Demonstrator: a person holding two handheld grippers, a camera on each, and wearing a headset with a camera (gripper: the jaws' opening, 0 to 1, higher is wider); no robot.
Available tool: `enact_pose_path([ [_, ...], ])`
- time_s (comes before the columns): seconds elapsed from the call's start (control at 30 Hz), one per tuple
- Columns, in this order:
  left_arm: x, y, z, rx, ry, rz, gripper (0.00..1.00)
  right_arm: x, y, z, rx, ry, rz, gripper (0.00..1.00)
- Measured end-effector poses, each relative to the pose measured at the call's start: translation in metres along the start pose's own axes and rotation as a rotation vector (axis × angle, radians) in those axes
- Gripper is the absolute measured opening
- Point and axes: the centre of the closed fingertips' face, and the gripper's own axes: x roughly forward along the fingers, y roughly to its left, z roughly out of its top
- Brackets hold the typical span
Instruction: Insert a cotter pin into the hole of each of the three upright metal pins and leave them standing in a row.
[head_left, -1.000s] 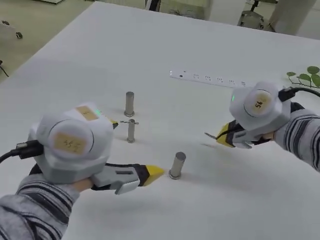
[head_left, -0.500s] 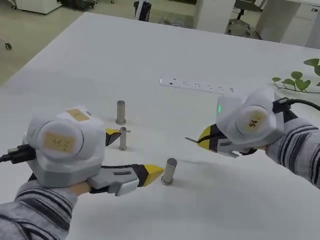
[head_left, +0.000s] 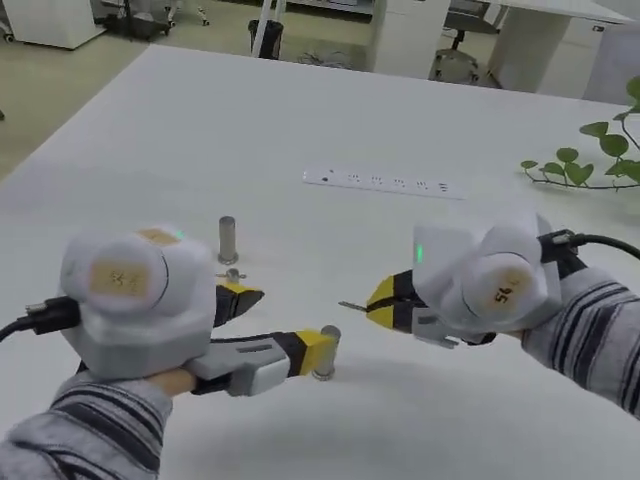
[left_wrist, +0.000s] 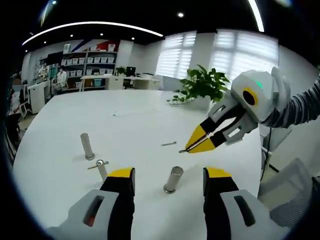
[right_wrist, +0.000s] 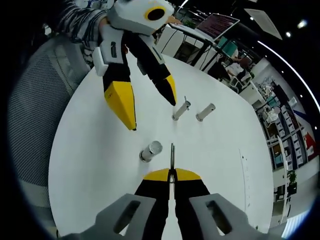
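- The right tongs (right_wrist: 170, 176) are pressed together on a thin grey wire cotter pin (right_wrist: 172, 152). The wire sticks straight out past the yellow tips, toward the nearest short grey metal cylinder pin (right_wrist: 150, 151) standing on the white table (head_left: 450, 420).
- The left tongs (left_wrist: 169, 173) are spread and clamp nothing. In the left gripper view that nearest pin sits in the gap at their tips (in the right gripper view it is close by one tip, and I cannot tell whether they touch).
- The step in hand, as I judge it, is to steady this pin and then thread the cotter pin through its cross-hole. The hole is too small to make out, so which way it faces is unknown.
- To do it well, close the left tongs low on the cylinder and leave its top free. Turn it until the hole faces the incoming wire.
- Bring the wire level with the hole and push along the wire's own line, since a sideways shove would likely tip the pin.
- The middle grey metal pin (left_wrist: 101, 170) already carries a cotter pin across its top. The far grey metal pin (left_wrist: 87, 146) is bare, and a loose spare cotter pin (left_wrist: 168, 144) lies on the table beyond.
- When letting go, leave the nearest pin upright and in line with the other two.
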Motion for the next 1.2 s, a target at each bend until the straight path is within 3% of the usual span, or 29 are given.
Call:
enact_pose_path([
  [0.27,0.004,-0.018,0.0,-0.132,-0.023,-0.068,0.36,-0.008,0.017,0.016,-0.029,-0.056,-0.006,0.0],
  [0.53,0.006,-0.033,-0.004,-0.235,-0.025,-0.139,0.23,-0.013,0.028,0.024,-0.067,-0.074,-0.01,0.0],
  [0.83,0.003,-0.042,-0.006,-0.324,-0.038,-0.183,0.11,-0.019,0.036,0.034,-0.103,-0.089,-0.006,0.0],
  [1.2,0.0,-0.049,-0.005,-0.363,-0.048,-0.217,0.0,-0.021,0.037,0.041,-0.098,-0.105,-0.011,0.0],
])
